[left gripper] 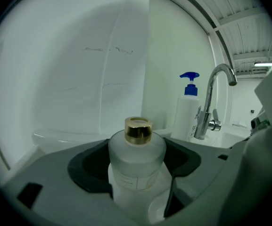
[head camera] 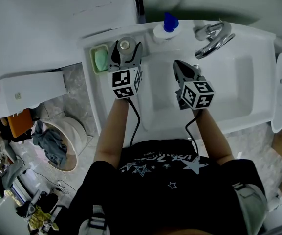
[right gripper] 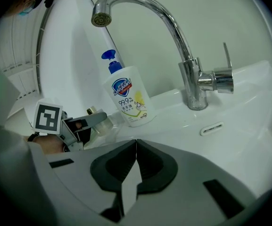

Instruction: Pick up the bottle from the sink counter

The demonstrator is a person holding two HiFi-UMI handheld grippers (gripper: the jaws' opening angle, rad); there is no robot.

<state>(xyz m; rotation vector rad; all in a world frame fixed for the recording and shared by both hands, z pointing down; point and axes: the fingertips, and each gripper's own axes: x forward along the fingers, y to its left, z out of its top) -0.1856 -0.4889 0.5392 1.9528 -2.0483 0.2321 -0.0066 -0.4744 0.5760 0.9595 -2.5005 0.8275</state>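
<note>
A frosted bottle (head camera: 125, 44) with a gold cap stands upright at the sink counter's back left corner. My left gripper (head camera: 127, 48) has a jaw on each side of it and is shut on its body. In the left gripper view the bottle (left gripper: 136, 166) fills the gap between the dark pads (left gripper: 86, 166) of that gripper (left gripper: 136, 149). Over the sink basin, my right gripper (head camera: 176, 63) is shut and holds nothing. In the right gripper view its jaws (right gripper: 136, 146) meet, and the left gripper (right gripper: 74, 126) with the bottle (right gripper: 100, 121) shows at the left.
A white soap dispenser (head camera: 166, 28) with a blue pump stands just right of the bottle, then a chrome tap (head camera: 211, 39). A green soap dish (head camera: 100, 59) lies left of the bottle. The sink basin (head camera: 238, 77) lies to the right. Floor clutter sits at lower left.
</note>
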